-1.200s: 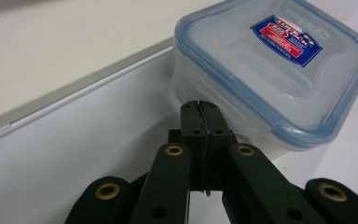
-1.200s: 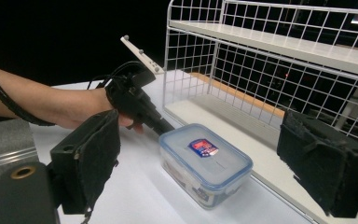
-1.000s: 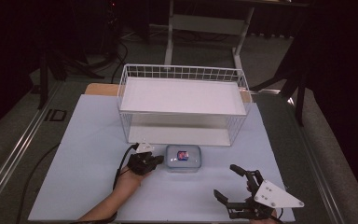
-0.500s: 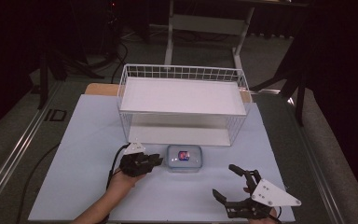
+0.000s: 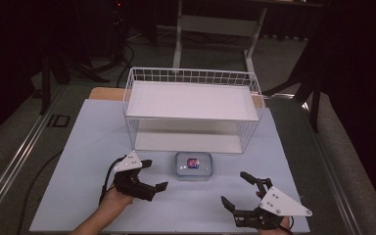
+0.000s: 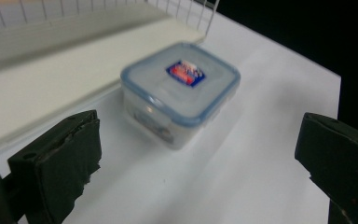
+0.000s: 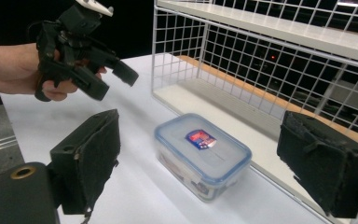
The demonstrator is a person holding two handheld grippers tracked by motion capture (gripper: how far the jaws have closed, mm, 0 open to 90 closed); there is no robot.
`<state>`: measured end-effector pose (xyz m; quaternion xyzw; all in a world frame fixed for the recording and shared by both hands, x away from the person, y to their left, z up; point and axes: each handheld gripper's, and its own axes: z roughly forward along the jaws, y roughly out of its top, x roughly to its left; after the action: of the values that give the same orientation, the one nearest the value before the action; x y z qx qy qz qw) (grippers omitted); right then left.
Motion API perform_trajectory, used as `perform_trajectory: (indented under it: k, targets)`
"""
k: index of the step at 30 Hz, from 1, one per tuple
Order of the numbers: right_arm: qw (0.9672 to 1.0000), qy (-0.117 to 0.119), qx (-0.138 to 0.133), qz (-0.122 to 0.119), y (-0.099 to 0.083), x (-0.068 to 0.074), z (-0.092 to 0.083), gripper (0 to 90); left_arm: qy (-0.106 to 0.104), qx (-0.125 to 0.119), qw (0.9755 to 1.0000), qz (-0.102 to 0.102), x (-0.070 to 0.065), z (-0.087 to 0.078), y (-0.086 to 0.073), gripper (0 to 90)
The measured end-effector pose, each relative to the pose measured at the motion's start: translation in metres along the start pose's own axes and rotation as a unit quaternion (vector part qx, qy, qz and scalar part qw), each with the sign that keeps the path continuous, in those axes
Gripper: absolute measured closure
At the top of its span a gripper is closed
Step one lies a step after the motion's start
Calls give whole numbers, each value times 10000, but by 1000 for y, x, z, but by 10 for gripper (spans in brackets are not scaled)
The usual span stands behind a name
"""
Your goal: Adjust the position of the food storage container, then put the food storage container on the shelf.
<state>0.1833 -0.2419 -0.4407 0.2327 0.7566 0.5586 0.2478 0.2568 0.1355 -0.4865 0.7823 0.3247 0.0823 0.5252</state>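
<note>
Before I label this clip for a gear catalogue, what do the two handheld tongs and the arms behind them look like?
Both tongs are black, each with two blocky jaws faced in worn dark padding. The left tongs and right tongs each carry a pale grey three-cornered plate on top. A black cable trails from the left one. The forearms are bare, with no sleeves in view.

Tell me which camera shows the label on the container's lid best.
The right gripper view: the label is sharp there on the container. The left gripper view has it close but blurred; the high view shows a tiny red-blue patch.

clear blue-rimmed box (image 5: 194, 166), white wire basket (image 5: 191, 78)
</note>
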Motion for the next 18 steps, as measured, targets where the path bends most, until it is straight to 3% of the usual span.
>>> perform_trajectory:
  k: [2,4,5,6,9,12,14,16,18]
  targets:
    - [9998,189,-40,15,3,-1,0,141,-20,-135,9999,73,-4,-3,5,15]
    - [9997,228,-128,30,4,-2,1,141,28,-166,9998,74,-6,-4,8,15]
    - [9993,263,-216,120,5,-3,1,156,-26,-274,9996,45,-9,-4,13,15]
    - [9976,553,17,413,7,-6,6,165,-53,-316,9995,55,-10,-3,16,15]
    - [9974,492,356,389,8,-10,14,164,-109,-410,9991,0,-12,0,21,15]
    - [9982,346,414,261,9,-15,22,164,-145,-318,9994,-14,-11,4,26,16]
    - [9981,329,409,317,10,-19,25,162,-119,-178,9998,-27,-8,7,30,16]
    - [9978,242,483,384,12,-24,30,146,-127,-210,9995,-186,-5,10,34,16]
    - [9969,269,533,510,12,-28,36,131,-44,-168,9998,-137,-4,13,37,16]
